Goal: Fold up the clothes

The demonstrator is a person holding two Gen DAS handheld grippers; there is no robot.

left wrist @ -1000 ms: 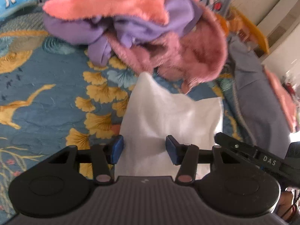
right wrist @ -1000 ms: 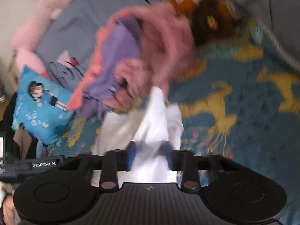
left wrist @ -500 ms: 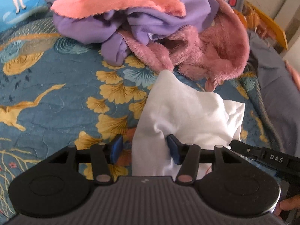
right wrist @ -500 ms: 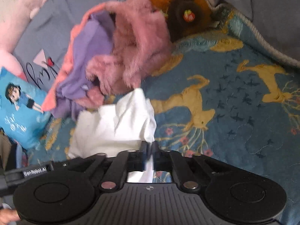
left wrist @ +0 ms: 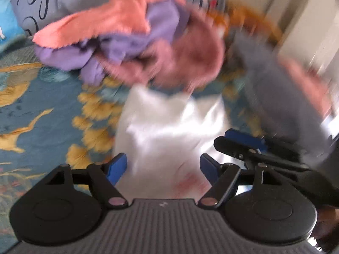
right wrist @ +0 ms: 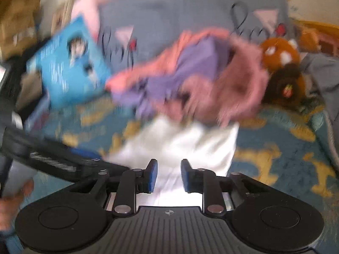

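White folded cloth (left wrist: 169, 127) on blue patterned quilt (left wrist: 42, 97), below heaped fleece garments (left wrist: 148, 48).
Left gripper (left wrist: 163, 167) just spread wide around the cloth; right gripper (right wrist: 167, 175) slightly parted, closing, cloth between, grip unclear.

A folded cloth (left wrist: 169, 127) lies on the bedspread (left wrist: 42, 105), a clothes heap (left wrist: 137, 48) just behind it.

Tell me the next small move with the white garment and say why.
Probably draw both grippers back clear of the white garment, then reach for the pile of fuzzy clothes behind it. The left gripper has just been opening and stands wide, the right gripper stands slightly apart, neither pressing the cloth, which lies folded on the blue bedspread.
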